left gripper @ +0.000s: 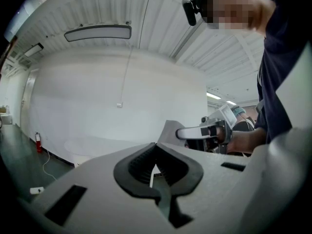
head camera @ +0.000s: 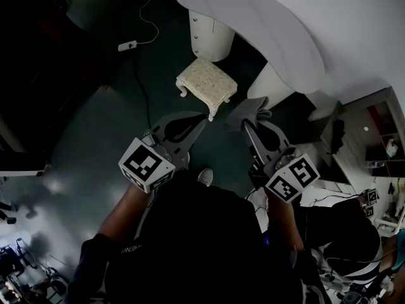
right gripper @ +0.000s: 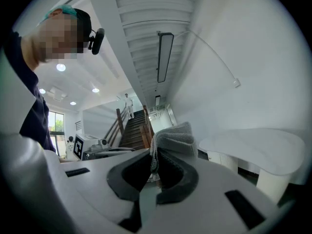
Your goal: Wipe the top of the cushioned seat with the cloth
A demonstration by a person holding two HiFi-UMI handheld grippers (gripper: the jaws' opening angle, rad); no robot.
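The cushioned seat (head camera: 205, 81) is a small cream footstool with curled white legs, standing on the dark floor ahead of both grippers. My right gripper (head camera: 245, 125) is shut on a grey cloth (head camera: 250, 111), held in the air to the right of the stool and short of it. In the right gripper view the folded cloth (right gripper: 173, 136) sticks up out of the closed jaws of the right gripper (right gripper: 155, 154). My left gripper (head camera: 202, 121) hovers just in front of the stool. It (left gripper: 155, 145) is shut with nothing in it. The cloth (left gripper: 168, 130) also shows in the left gripper view.
A big white curved table (head camera: 285, 30) on ribbed white pedestals (head camera: 212, 33) stands right behind the stool. A power strip (head camera: 127, 45) and its cable lie on the floor at the far left. A staircase (right gripper: 132, 126) rises in the background. Shelves (head camera: 380, 132) stand at the right.
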